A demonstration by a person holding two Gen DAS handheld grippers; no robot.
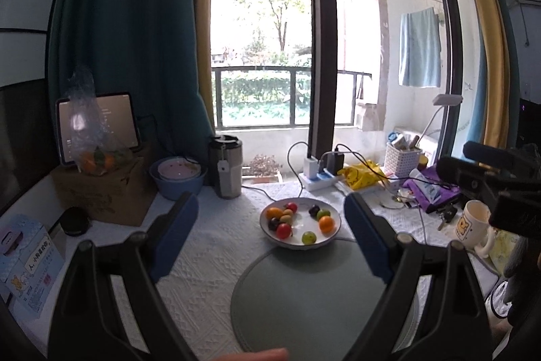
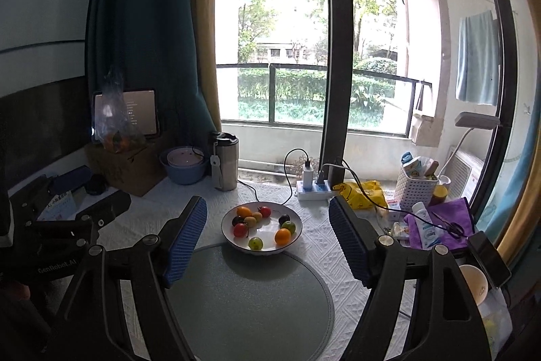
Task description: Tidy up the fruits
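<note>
A white plate (image 1: 329,237) (image 2: 230,242) holds several small fruits on the table: an orange one (image 1: 326,223) (image 2: 282,236), a green one (image 1: 308,238) (image 2: 256,243), a red one (image 1: 284,230) (image 2: 240,229) and some dark ones. The plate rests at the far edge of a round grey-green mat (image 1: 304,300) (image 2: 250,303). My left gripper (image 1: 270,235) stands open, well back from the plate, nothing between its blue pads. My right gripper (image 2: 268,239) is also open and empty, held back above the mat. In the right wrist view the left gripper's body (image 2: 50,235) shows at the left.
Behind the plate stand a steel tumbler (image 1: 225,170), stacked blue bowls (image 1: 178,173), a cardboard box (image 1: 108,192) with a bag of oranges, a tablet, a power strip (image 1: 321,180) with cables, a yellow bag, a white basket (image 1: 402,159), purple cloth and a mug (image 1: 473,224).
</note>
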